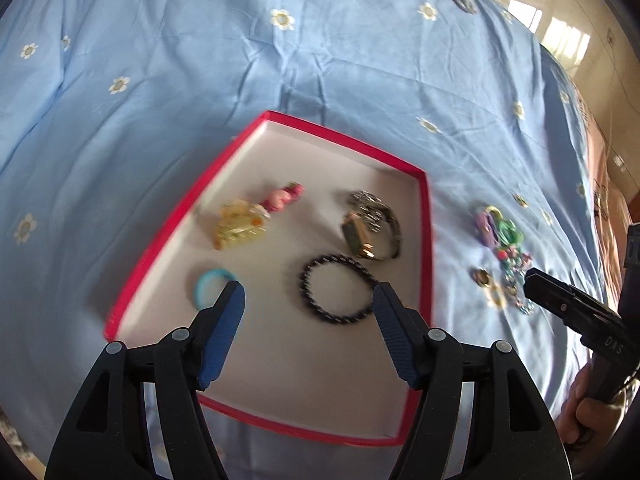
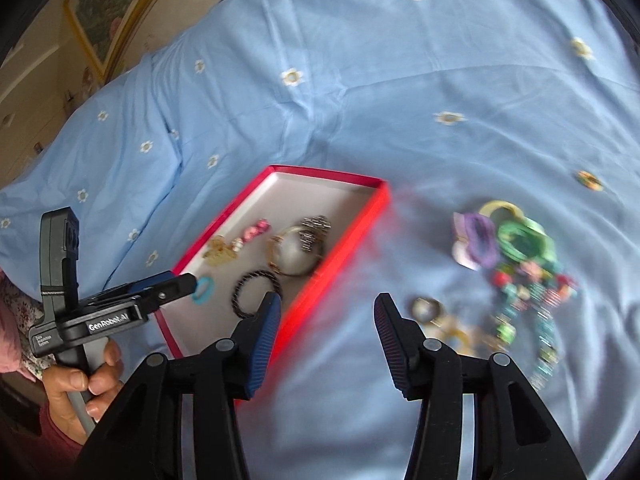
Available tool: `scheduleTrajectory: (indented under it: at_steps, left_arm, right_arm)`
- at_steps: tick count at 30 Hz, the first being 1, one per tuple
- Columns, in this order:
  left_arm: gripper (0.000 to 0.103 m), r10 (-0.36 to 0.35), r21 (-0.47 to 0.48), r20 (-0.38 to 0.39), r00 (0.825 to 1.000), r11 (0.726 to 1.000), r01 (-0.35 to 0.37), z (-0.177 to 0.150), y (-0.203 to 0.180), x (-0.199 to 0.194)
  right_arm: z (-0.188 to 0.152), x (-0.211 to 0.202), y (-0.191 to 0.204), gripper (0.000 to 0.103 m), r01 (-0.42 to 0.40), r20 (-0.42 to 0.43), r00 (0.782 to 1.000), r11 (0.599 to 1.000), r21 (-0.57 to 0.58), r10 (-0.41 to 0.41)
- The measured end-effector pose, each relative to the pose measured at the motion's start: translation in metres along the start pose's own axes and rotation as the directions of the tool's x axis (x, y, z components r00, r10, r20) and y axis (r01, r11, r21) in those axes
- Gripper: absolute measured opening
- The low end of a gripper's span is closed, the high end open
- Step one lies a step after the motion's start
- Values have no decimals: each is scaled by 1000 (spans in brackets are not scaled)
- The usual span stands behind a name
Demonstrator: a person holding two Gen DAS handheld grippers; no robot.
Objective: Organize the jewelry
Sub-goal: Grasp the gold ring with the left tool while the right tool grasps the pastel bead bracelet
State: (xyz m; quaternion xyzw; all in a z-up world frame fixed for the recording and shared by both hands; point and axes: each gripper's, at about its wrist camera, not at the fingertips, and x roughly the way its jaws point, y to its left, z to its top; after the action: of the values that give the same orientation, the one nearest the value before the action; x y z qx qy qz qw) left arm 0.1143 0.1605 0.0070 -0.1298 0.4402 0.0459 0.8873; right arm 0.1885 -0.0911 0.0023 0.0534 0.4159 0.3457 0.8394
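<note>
A red-rimmed box (image 1: 425, 240) with a white floor lies on the blue flowered bedsheet (image 1: 200, 60) and holds a black braided bracelet (image 1: 338, 290), a light blue ring (image 1: 208, 286), a gold watch (image 1: 370, 228), a yellow clip (image 1: 240, 228) and a pink piece (image 1: 284, 196). A heap of loose jewelry (image 2: 516, 264) lies on the sheet just beside the box. The left gripper (image 1: 310, 300) hangs over the box, jaws wide apart and empty. The right gripper (image 2: 326, 312) is over the sheet between box and heap, also spread wide, gripping nothing.
</note>
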Motion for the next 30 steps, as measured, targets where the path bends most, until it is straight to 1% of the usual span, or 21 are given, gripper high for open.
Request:
scheduleTrajectory:
  at_steps: [4,8,19,23,30]
  left_arm:
    - [66,-25,19,-15,1000,1000,25,-6,-17,1]
    - [66,-47,58,-29,998,997,49,-11,-37,1]
    - [66,-78,143,-54,996,986,85,-12,-78,5]
    - [66,-82,170,-64,995,981,92,-12,-90,10]
    - [66,-90,203,-88,992,973,107,-12,-108,21]
  right_arm:
    - [-12,-20,-20,51,38,15,999,999,35,-39]
    - [-23,-38,-39,51,72,29,997,995,70,-74]
    - [-48,-64,-83,52,134,27,990,979,155,-140]
    - [-48,-68,-91,52,145,32,988,976,165,-152]
    - [-46,-66,-92,52,156,31,986,976,149,-163]
